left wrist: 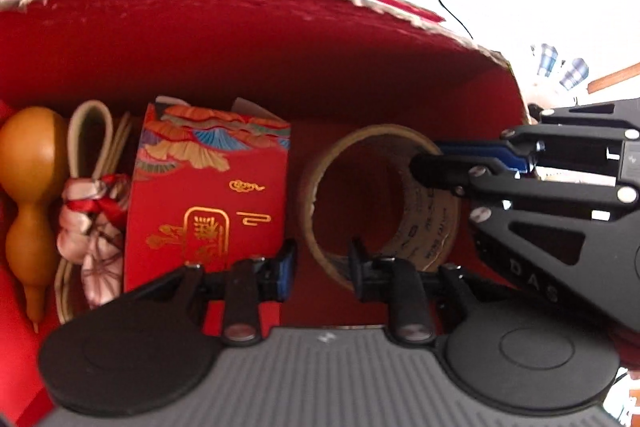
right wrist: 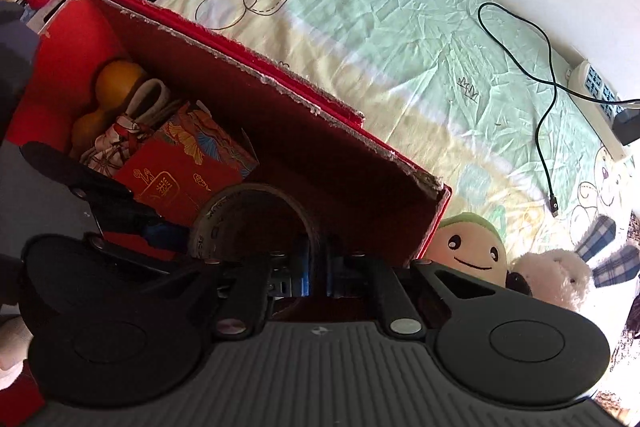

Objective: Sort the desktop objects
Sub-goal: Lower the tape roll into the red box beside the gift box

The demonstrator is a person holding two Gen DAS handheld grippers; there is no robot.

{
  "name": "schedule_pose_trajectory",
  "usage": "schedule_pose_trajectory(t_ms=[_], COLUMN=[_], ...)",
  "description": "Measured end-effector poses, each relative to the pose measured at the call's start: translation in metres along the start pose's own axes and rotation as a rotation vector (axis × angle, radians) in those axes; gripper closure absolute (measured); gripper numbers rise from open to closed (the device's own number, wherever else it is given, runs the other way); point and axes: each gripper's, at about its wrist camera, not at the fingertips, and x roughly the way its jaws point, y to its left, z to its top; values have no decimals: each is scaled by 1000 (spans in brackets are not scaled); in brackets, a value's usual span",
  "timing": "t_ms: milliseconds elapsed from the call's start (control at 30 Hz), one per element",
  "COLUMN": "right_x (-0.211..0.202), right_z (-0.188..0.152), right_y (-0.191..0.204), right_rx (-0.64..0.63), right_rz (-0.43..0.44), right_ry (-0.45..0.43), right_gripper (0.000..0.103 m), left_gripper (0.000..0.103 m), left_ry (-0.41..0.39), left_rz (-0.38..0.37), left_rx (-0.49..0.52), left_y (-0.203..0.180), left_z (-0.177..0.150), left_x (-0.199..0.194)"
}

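A: Where was the tape roll (left wrist: 380, 203)?
B: Inside the red box (left wrist: 280, 39), standing on edge on its floor, toward the box's right end. The right gripper (right wrist: 316, 269) was clamped on the roll's wall, one finger inside the ring and one outside.

A: And the left gripper (left wrist: 322, 267)?
B: Also over the box, fingers apart and holding nothing, pointing between the roll and the red gift box (left wrist: 208, 195).

A: What else sat in the box?
B: Left of the gift box, a patterned cloth pouch (left wrist: 96, 227) with a cream strap (left wrist: 90, 131), then a tan gourd (left wrist: 30, 187) at the far left end.

A: Outside the box?
B: It sat on a bear-print sheet (right wrist: 400, 39). Beyond its right end lay a black cable (right wrist: 548, 99), a power strip (right wrist: 596, 99) and two plush toys (right wrist: 472, 247).
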Motion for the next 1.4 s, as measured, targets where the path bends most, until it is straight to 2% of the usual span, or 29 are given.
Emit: schedule_pose_trajectory(t_ms=[167,267,400,500,600,967,1033,1400], right_x=[0,-1,-4,-6,-12,-13,-17,-22], right_z=[0,0,-1,-2,-4,-4,-6,-9], right_y=[0,-1,-4,-6,-7,-4,-4,-9], right_rx=[-41,-42,-41,-53,-48,-53,-58,-21], right_rz=[6,7,3,-5,-16,-18,-31,-34], right_ry=[3,-13,-45,-57,-65,-63,-77,-145], right_gripper=[98,97,90,87,84,80,76,76], left_gripper=[77,72,66,57,53,53,50,52], left_ry=[2,8,3,2,-1,-1,-2,-4], left_rz=[4,0,-8,-11,-14,-16,-23,5], left_rx=[-13,-38,-50,-50,-46,-45,-55,0], left_y=[0,2,2,2,0,4,7,0], left_z=[-2,-2,-3,-4,-4,-12,-14,-17], left_x=[0,1,-1,-1,-3,-2,-3,-7])
